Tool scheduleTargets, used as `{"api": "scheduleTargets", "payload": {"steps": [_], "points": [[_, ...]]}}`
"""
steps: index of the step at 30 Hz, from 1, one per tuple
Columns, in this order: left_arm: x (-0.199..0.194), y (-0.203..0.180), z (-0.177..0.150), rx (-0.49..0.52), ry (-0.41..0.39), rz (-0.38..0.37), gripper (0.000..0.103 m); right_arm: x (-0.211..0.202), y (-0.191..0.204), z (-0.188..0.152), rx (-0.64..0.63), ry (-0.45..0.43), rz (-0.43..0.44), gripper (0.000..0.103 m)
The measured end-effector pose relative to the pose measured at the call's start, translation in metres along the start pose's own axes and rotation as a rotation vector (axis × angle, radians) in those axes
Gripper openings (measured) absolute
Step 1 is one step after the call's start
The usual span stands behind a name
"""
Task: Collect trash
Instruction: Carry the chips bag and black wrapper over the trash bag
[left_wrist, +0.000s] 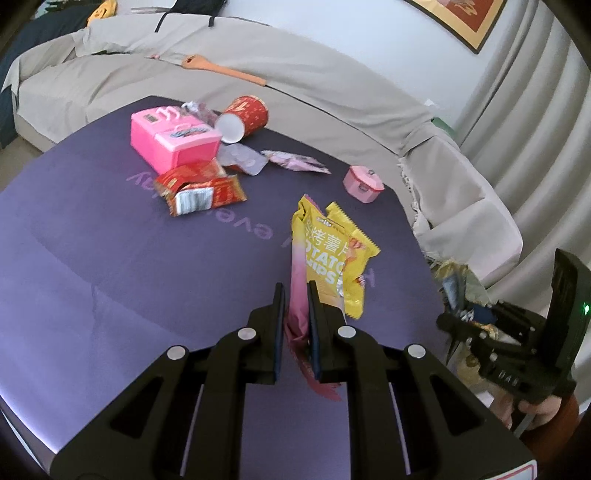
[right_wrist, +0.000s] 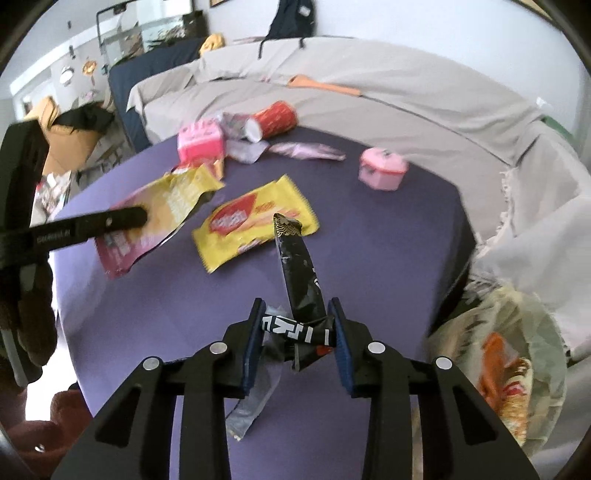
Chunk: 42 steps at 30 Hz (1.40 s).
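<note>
Trash is mid-collection: a potato-chip bag (left_wrist: 334, 254) is clamped in the left gripper (left_wrist: 296, 314) above the purple table (left_wrist: 129, 258), a black wrapper (right_wrist: 301, 280) pinched in the right gripper (right_wrist: 295, 332). Next, both must be carried to the bin bag (right_wrist: 509, 354).

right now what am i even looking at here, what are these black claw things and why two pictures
Each black claw is a hand-held gripper that a person carries, one per hand, with a wide-angle camera looking along its two fingers. So one picture is the left claw's view and the other the right's.

The left hand-held gripper is clamped shut on a yellow and pink potato chip bag. The right hand-held gripper has a crumpled black wrapper between its pads.

On the purple table lie a red snack packet, a tipped red paper cup, a pink toy box, a small pink pot and a yellow biscuit wrapper.
</note>
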<state>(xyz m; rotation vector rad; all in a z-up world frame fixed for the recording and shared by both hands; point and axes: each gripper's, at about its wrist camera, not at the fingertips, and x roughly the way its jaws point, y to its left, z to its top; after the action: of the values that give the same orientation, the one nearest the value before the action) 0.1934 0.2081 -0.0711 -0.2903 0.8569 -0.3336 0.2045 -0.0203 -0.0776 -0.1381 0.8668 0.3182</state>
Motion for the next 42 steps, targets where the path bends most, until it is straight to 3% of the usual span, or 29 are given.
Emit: {"api": "scheduleTargets", "payload": {"steps": [10,18,27,34,42], "points": [[-0.007,-0.046,0.032,0.043,-0.021,-0.049,0.011,-0.051,-0.055,0.006,0.060,-0.114,-0.067,0.033],[0.002,-0.108,0.056,0.084,-0.009,-0.159,0.011,-0.077,-0.113,-0.006,0.139,-0.173,-0.119,0.033],[0.041,-0.169,0.054,0.144,0.046,-0.241,0.011,-0.093,-0.172,-0.041,0.255,-0.204,-0.154,0.033],[0.073,-0.214,0.045,0.204,0.106,-0.264,0.011,-0.090,-0.195,-0.056,0.260,-0.198,-0.169,0.033],[0.100,-0.234,0.026,0.246,0.178,-0.270,0.011,-0.073,-0.222,-0.074,0.320,-0.184,-0.188,0.033]]}}
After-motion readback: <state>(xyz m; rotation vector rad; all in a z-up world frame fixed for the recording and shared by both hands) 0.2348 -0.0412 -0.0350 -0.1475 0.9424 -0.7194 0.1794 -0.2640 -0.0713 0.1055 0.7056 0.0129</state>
